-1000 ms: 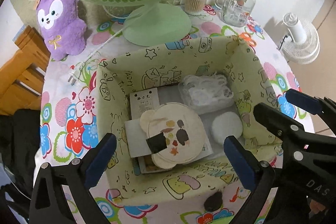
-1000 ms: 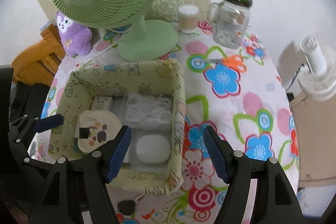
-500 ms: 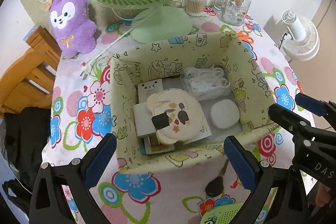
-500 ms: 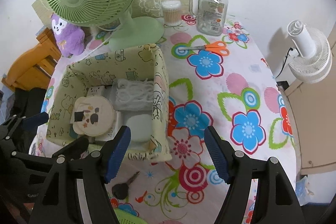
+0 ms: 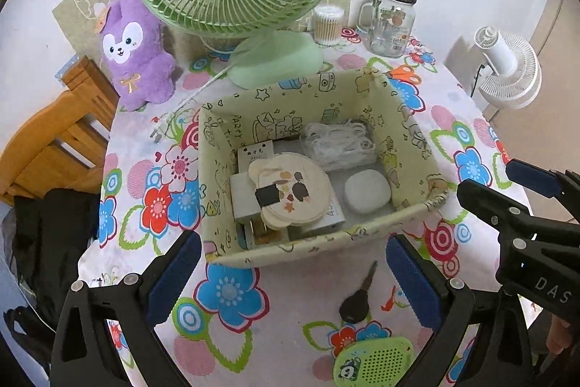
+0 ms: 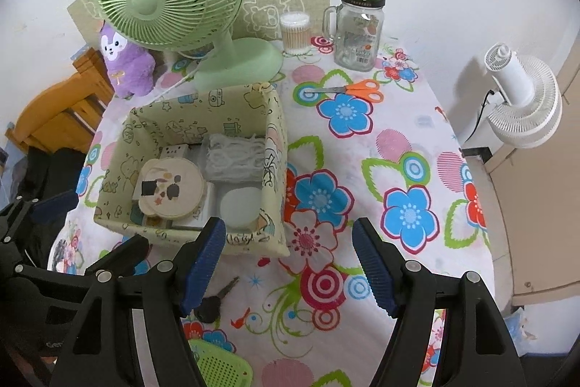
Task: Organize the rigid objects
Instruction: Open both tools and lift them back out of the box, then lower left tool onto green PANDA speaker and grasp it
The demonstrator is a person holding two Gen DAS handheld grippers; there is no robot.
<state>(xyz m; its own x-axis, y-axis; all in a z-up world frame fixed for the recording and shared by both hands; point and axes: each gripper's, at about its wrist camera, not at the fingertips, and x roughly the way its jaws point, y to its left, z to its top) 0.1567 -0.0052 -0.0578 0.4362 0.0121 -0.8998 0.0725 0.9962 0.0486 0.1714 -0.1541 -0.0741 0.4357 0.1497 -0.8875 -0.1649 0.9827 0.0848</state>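
- Both grippers hover over a flowered table, nothing in either; a fabric box [image 5: 319, 243] already holds a round bear-shaped fan [image 5: 290, 193], white pouch [image 5: 367, 190] & a bundle of white cord [image 5: 337, 142]
- Still outside the box: a black key [image 5: 357, 300] just in front of its near wall, a green speaker [image 5: 373, 365] nearer the camera, orange scissors [image 6: 353, 89] behind its right corner
- Likely next pick is the key; it lies flat, so come down steep & pinch the thick black head, not the thin blade
- Left gripper [image 5: 290, 274]: jaws spread wide, empty, touching nothing
- Right gripper [image 6: 290, 263]: jaws apart, about mid-width, empty, over the table right of the box
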